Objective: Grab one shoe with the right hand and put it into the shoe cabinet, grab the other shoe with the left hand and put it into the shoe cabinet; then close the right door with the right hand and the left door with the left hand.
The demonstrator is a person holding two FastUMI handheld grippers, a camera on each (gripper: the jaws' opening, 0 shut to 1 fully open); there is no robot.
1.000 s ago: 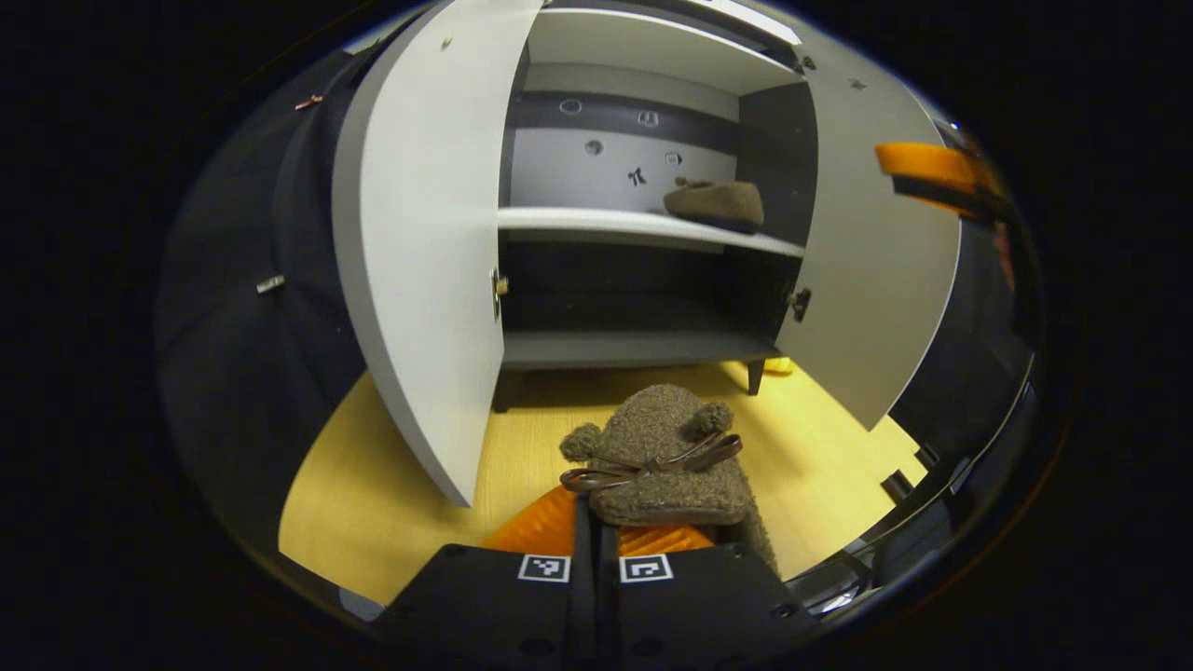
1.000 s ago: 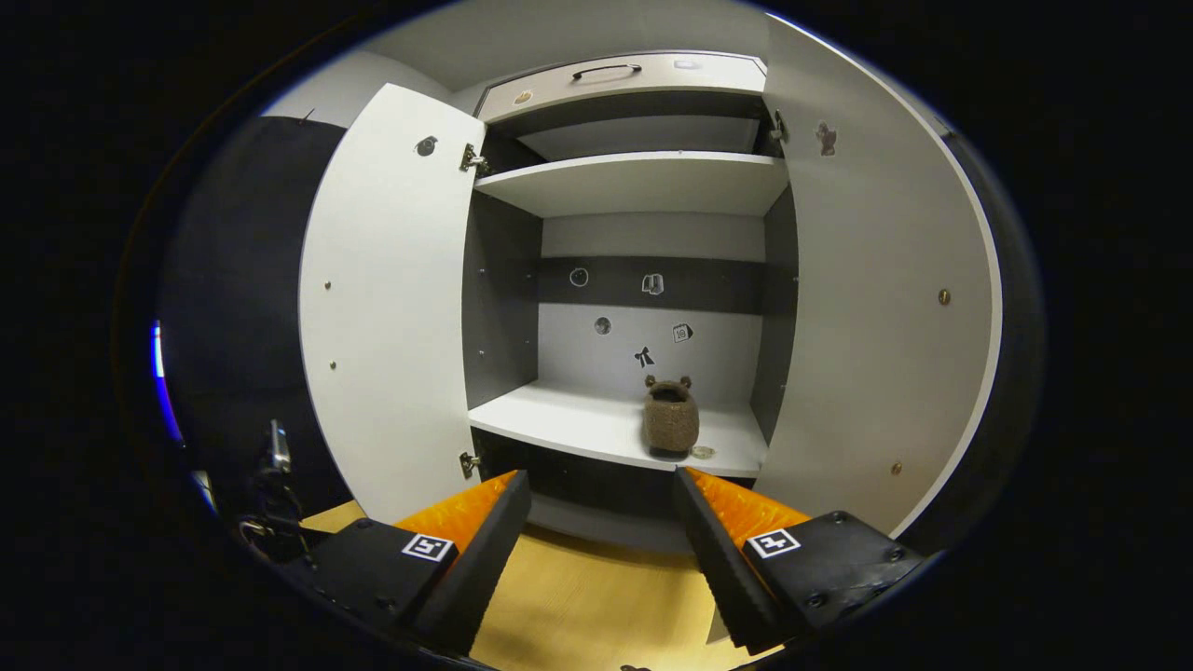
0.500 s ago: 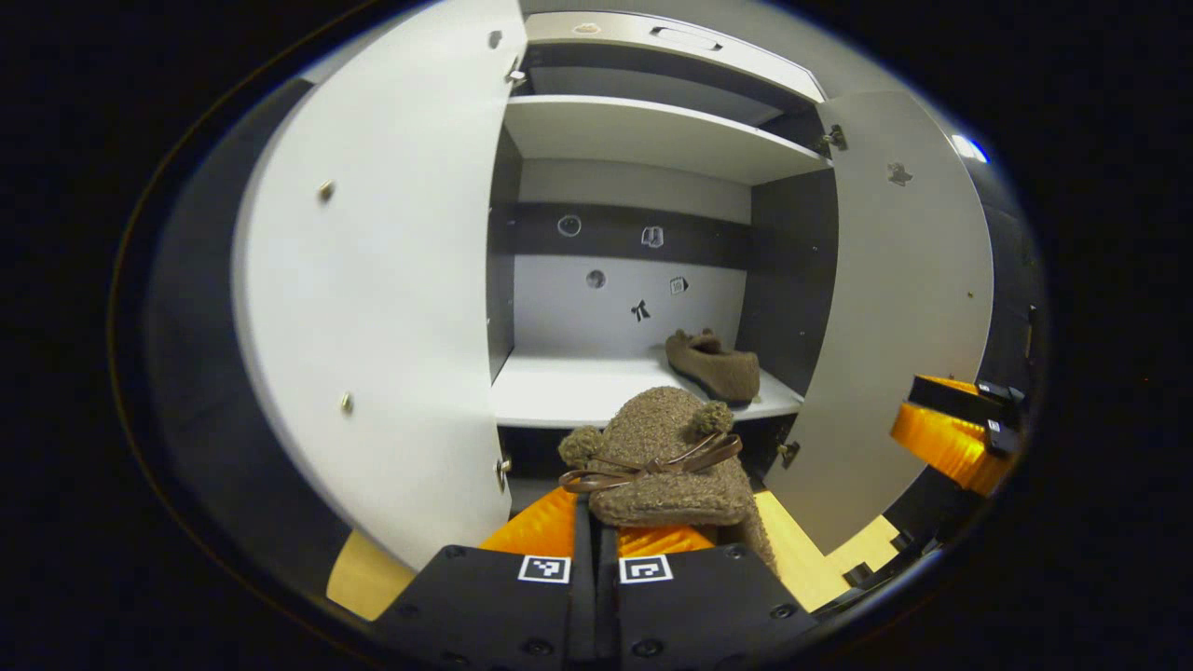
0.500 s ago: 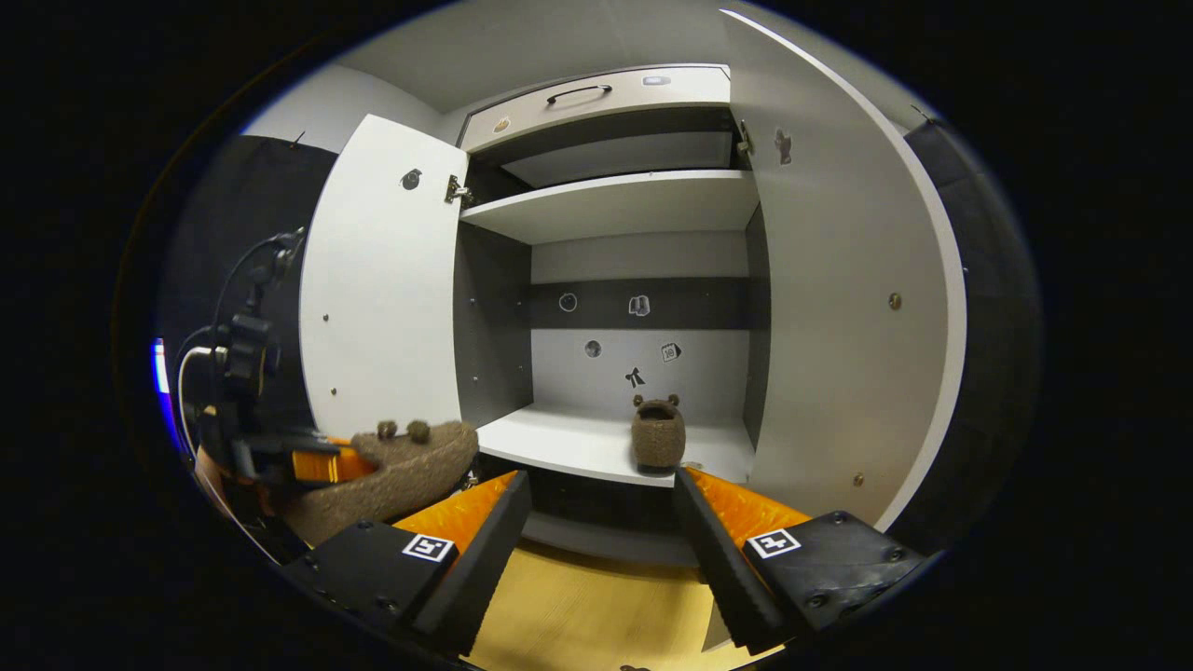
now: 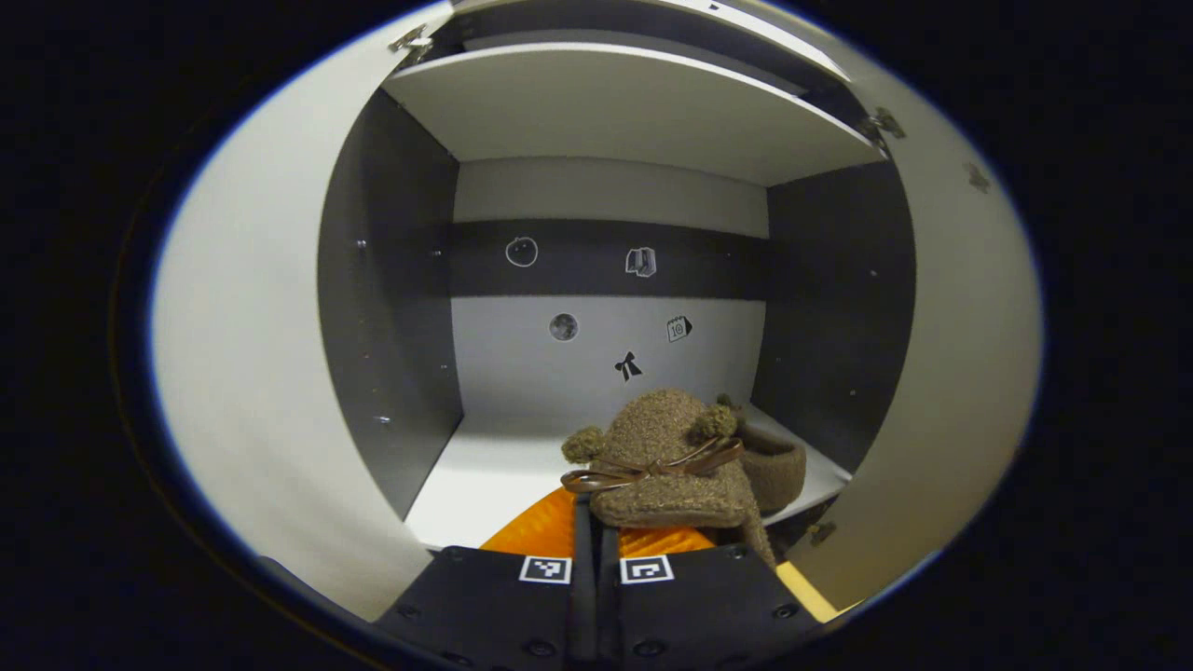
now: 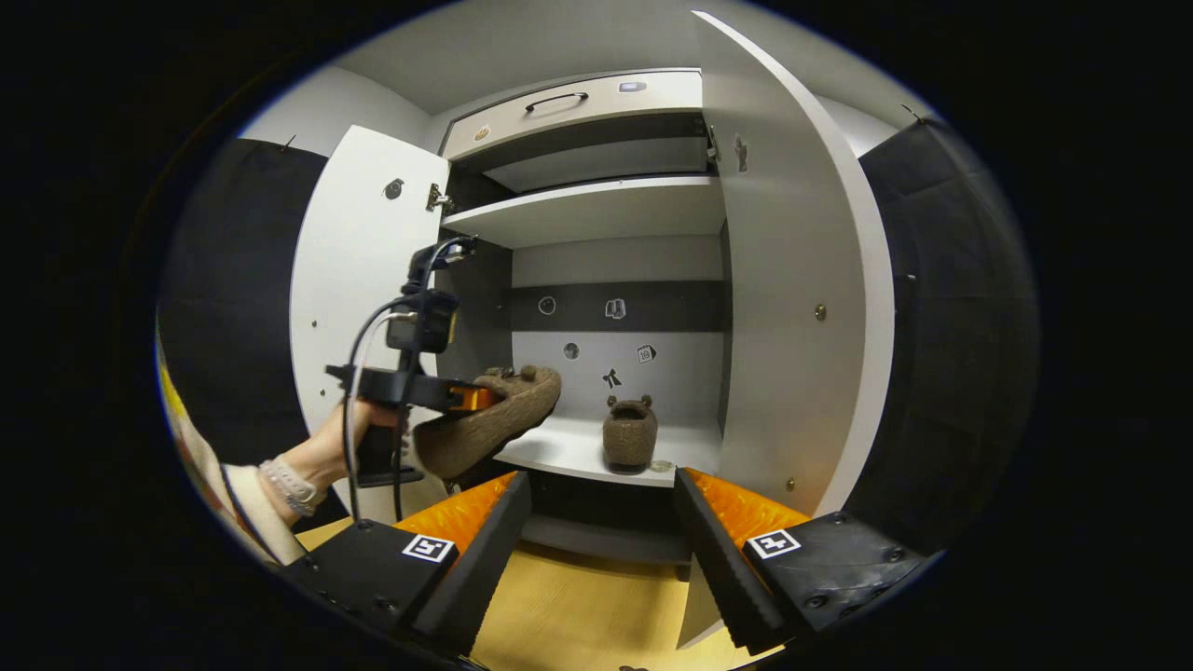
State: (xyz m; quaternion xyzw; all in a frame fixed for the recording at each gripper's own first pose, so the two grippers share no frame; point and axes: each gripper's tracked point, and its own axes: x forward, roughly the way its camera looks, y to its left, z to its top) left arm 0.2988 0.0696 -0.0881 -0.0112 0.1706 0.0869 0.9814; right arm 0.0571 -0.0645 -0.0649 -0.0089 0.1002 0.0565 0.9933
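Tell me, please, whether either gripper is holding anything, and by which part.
The left gripper holds the second shoe, its fingers shut on the heel end. The right gripper is open and holds nothing.

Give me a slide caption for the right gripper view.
Left gripper carries second fuzzy slipper toward cabinet shelf, beside first slipper.

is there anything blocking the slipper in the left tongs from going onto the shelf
Nothing visible does. Both cabinet doors stand open, and the held slipper is at the front edge of the white shelf. The other slipper sits toward the shelf's right side, leaving bare shelf ahead of the left tongs.
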